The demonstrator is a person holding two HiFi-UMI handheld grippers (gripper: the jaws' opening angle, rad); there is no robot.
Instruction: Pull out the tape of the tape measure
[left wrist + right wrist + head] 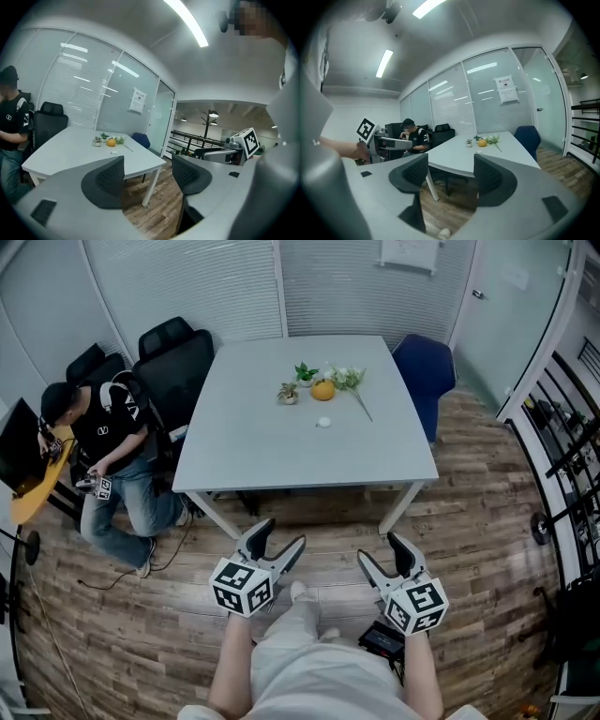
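A small white round thing (323, 422), possibly the tape measure, lies on the white table (281, 460) just in front of an orange (322, 390) and some small plants (306, 373). Both grippers hover over the wooden floor, short of the table's near edge. My left gripper (283, 532) is open with nothing between its jaws, and its own view (147, 180) shows floor and a table leg in the gap. My right gripper (379, 549) is likewise open and empty (450, 180). The white thing (114, 152) (479, 151) is far ahead in both gripper views.
A person (98, 442) sits at the left beside black office chairs (173, 362). A blue chair (424, 371) stands at the table's right corner. Glass walls close the back, and a black railing (572, 465) runs along the right. A black device (382, 641) lies on the floor by my feet.
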